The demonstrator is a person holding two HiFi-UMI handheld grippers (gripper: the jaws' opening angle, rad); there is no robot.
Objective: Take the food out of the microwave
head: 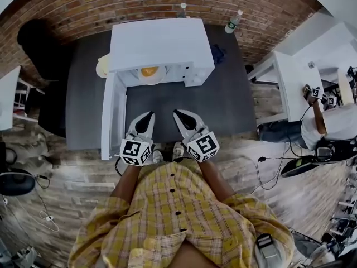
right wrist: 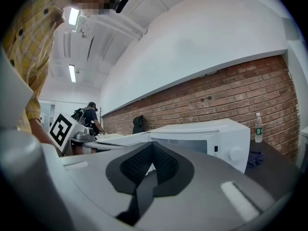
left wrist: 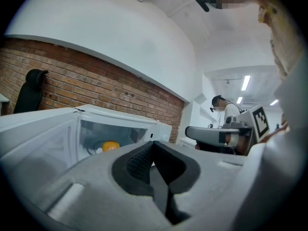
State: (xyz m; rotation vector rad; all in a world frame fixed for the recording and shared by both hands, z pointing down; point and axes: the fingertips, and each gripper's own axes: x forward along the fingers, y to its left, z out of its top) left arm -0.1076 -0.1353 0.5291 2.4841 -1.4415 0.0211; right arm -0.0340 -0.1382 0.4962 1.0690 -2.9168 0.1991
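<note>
A white microwave (head: 162, 41) stands on the dark table (head: 234, 105) with its door (head: 111, 113) swung open to the left. Inside lies orange food (head: 149, 71) on a pale plate (head: 152, 79). The left gripper view shows the same food (left wrist: 110, 146) through the opening. My left gripper (head: 148, 116) and right gripper (head: 178, 114) hover side by side over the table's front, a little short of the opening. Both are shut with nothing between the jaws: left (left wrist: 153, 146), right (right wrist: 153, 148). The right gripper view looks at the microwave (right wrist: 211, 134) from its right front corner.
Two bottles (head: 233, 21) (head: 182, 6) stand at the table's back by the brick wall. A blue cloth (head: 217, 53) lies right of the microwave. A black chair (head: 39, 43) is at the left. A white desk (head: 290, 82) and another person (head: 334, 121) are at the right.
</note>
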